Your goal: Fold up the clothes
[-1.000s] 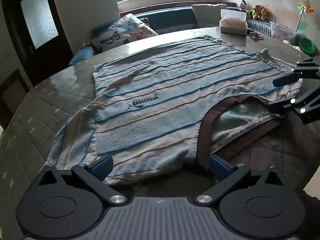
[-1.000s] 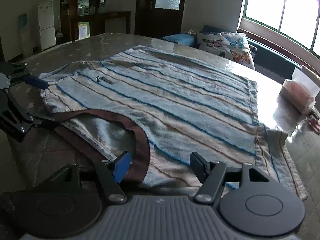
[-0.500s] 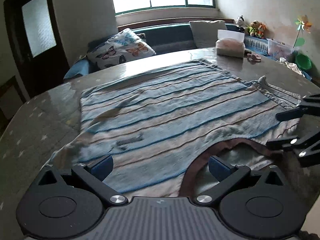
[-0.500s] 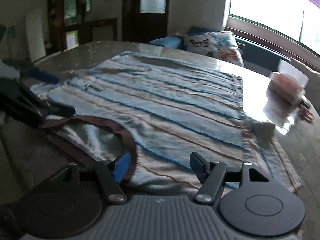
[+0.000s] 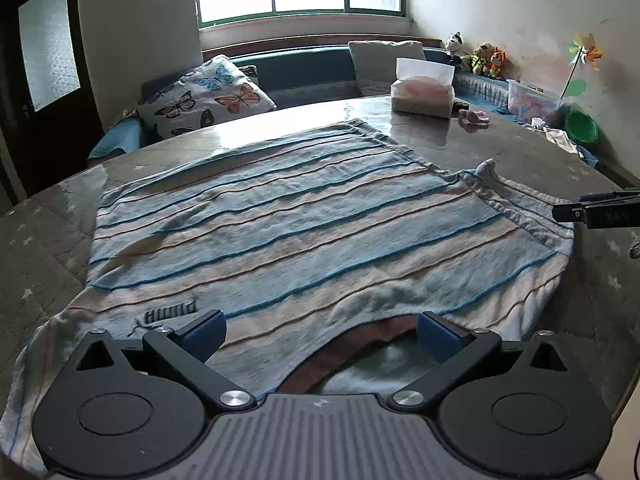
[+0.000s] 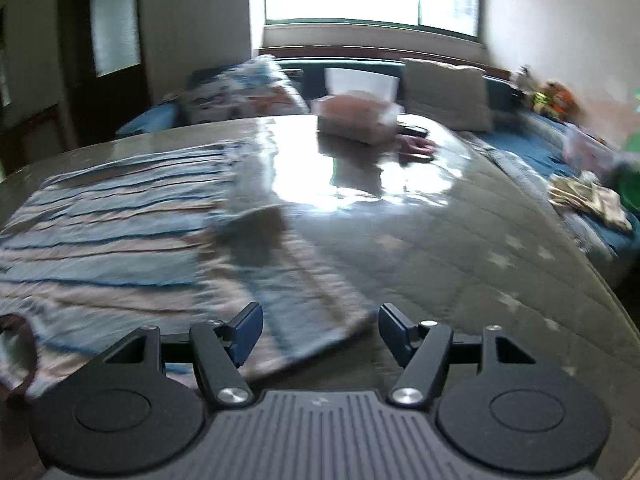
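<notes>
Our left gripper point(image 5: 320, 330) points forward and down, jaws spread wide, both blue pads point(image 5: 438, 336) clear, nothing pinched between them. Our right gripper point(image 6: 320, 330) also tilts downward, jaws apart at a medium gap, narrower than the left's, nothing clamped. In the left wrist view only a dark part of the right gripper pokes in at the right edge, roughly level, well apart from the left one. Right wrist view is motion-blurred.

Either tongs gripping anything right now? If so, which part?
Nothing held. Left tongs are open over the collar of the blue-and-beige striped T-shirt; right tongs are open at its sleeve edge.
</notes>
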